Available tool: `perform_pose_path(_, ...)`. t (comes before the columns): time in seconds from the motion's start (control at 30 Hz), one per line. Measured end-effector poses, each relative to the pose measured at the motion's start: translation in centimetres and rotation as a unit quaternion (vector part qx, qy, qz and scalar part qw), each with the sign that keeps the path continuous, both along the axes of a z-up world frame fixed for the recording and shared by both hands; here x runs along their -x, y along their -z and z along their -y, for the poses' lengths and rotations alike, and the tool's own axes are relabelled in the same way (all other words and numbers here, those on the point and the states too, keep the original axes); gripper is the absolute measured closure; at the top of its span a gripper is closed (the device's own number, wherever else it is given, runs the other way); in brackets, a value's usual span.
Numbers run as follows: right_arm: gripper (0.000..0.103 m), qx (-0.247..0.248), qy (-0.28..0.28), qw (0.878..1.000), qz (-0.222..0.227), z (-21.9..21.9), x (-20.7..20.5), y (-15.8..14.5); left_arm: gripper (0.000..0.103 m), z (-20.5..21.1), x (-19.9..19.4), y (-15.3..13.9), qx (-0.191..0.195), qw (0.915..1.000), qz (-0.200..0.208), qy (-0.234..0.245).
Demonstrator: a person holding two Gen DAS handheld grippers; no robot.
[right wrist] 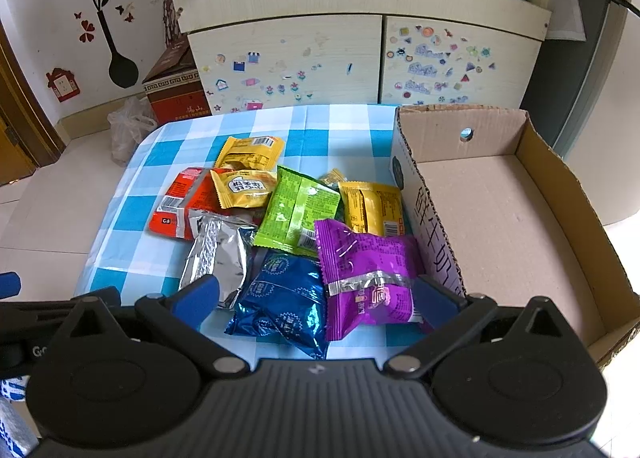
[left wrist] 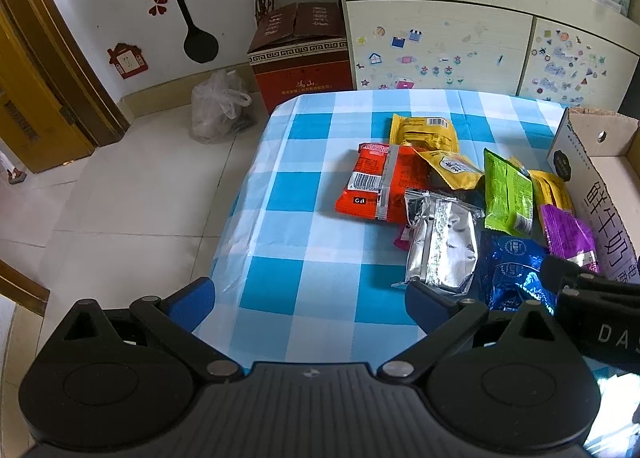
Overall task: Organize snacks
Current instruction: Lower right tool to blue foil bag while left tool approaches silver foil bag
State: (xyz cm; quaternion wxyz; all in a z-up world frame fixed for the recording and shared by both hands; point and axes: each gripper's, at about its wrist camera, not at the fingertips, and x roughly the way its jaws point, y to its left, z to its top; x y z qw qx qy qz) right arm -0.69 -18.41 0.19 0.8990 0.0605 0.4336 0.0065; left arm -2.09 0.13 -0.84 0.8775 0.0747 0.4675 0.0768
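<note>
Several snack packets lie in a heap on the blue-checked tablecloth [right wrist: 128, 214]: a purple one [right wrist: 366, 274], a blue foil one [right wrist: 282, 298], a silver one [right wrist: 216, 254], a green one [right wrist: 298, 210], a red one [right wrist: 180, 202] and yellow ones [right wrist: 250, 152]. An open cardboard box [right wrist: 500, 218] with nothing in it stands to their right. My right gripper [right wrist: 316, 300] is open, its fingers on either side of the blue and purple packets, just above them. My left gripper [left wrist: 308, 298] is open over bare cloth, left of the silver packet [left wrist: 440, 246].
A sticker-covered cabinet [right wrist: 360, 58] stands behind the table with a cluttered shelf on top. On the tiled floor at the left are a red carton [left wrist: 300, 54] and a plastic bag [left wrist: 218, 106]. The table's left edge [left wrist: 236, 218] drops to the floor.
</note>
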Motion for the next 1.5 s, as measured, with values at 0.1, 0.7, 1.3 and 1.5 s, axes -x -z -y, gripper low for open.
perform_pose_path(0.1, 0.001, -0.002, 0.001, 1.0, -0.002, 0.1, 0.0, 0.1, 0.001, 0.0, 0.0, 0.1, 0.001, 1.0, 0.002, 0.001)
perform_pose_path(0.7, 0.001, -0.078, -0.052, 0.995, 0.032, 3.3, 0.4, -1.9, 0.001, 0.0, -1.4, -2.6, 0.058, 0.9964, 0.026, 0.057)
perform_pose_path(1.3, 0.022, -0.144, -0.133, 0.98, 0.026, 2.9, -1.0, 0.7, 0.001, -2.0, -6.7, 1.1, 0.128, 0.9916, -0.019, 0.006)
perform_pose_path(1.5, 0.027, -0.132, -0.154, 0.979, 0.018, 1.0, -1.7, 2.3, 0.001, -1.8, -8.0, 3.5, 0.144, 0.9884, -0.048, 0.004)
